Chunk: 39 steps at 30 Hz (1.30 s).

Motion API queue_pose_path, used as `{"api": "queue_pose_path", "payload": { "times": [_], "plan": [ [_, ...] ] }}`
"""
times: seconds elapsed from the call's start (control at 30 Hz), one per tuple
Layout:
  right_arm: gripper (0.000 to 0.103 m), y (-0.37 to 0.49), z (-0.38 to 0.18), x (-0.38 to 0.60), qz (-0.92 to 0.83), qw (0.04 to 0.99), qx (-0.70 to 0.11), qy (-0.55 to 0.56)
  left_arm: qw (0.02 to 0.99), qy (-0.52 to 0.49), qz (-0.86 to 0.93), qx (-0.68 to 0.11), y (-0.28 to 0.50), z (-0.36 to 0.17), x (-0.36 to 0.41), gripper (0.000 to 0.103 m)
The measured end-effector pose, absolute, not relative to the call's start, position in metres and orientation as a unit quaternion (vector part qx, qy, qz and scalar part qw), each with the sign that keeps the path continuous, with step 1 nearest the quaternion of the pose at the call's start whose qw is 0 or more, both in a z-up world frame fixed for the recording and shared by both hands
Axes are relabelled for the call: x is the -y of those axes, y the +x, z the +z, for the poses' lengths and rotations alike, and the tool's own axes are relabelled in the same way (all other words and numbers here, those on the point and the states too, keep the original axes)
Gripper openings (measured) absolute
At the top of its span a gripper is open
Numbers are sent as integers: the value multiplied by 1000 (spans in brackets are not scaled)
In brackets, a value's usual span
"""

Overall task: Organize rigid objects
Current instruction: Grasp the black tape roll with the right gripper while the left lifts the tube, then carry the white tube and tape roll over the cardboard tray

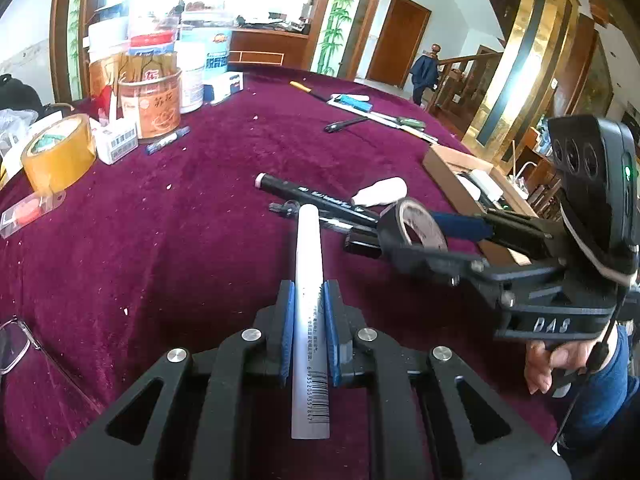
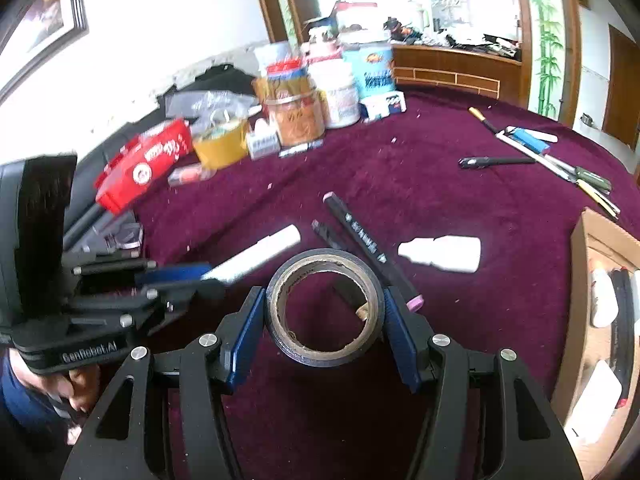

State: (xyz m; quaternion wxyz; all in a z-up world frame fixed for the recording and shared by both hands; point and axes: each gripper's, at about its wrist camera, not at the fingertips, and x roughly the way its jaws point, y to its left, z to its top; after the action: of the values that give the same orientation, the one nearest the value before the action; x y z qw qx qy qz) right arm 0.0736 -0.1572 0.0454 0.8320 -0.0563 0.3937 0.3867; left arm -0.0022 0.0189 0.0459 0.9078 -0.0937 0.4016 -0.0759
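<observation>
Maroon cloth (image 1: 180, 220) below; left gripper (image 1: 308, 292) clamping white tube (image 1: 308, 280), right gripper (image 2: 324, 312) squeezing black tape roll (image 2: 324, 308) w/ both pads.

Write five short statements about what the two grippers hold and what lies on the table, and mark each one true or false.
1. The left gripper is shut on a white marker. True.
2. The right gripper holds a roll of yellow tape. False: it grips a roll of dark tape; the yellow tape roll sits among the clutter at the far left of the table.
3. A small white bottle lies on its side on the maroon tablecloth. True.
4. The black marker is clamped in a gripper. False: it lies on the cloth, beyond the dark tape.
5. The cardboard box is to the left of the right gripper. False: it is at the right edge.
</observation>
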Motion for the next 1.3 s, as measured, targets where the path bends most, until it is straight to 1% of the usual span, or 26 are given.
{"api": "queue_pose_path", "payload": {
  "times": [0.2, 0.37, 0.63, 0.83, 1.03, 1.3],
  "plan": [
    [53, 79, 66, 185, 374, 841, -391, -2, 911, -85, -100, -390, -4, 61, 2, 12],
    [53, 74, 78, 233, 341, 857, -384, 43, 909, -77, -138, -385, -1, 75, 30, 12],
    [53, 72, 70, 333, 246, 882, -388, 103, 890, -61, -230, -390, 14, 88, 106, 12],
    [53, 75, 56, 394, 211, 873, -404, 172, 866, -41, -282, -410, 27, 80, 176, 12],
    [53, 78, 45, 406, 200, 867, -421, 179, 856, -17, -291, -426, 30, 66, 216, 12],
    [53, 80, 33, 409, 189, 861, -444, 162, 861, 13, -268, -432, 34, 50, 234, 12]
  ]
}}
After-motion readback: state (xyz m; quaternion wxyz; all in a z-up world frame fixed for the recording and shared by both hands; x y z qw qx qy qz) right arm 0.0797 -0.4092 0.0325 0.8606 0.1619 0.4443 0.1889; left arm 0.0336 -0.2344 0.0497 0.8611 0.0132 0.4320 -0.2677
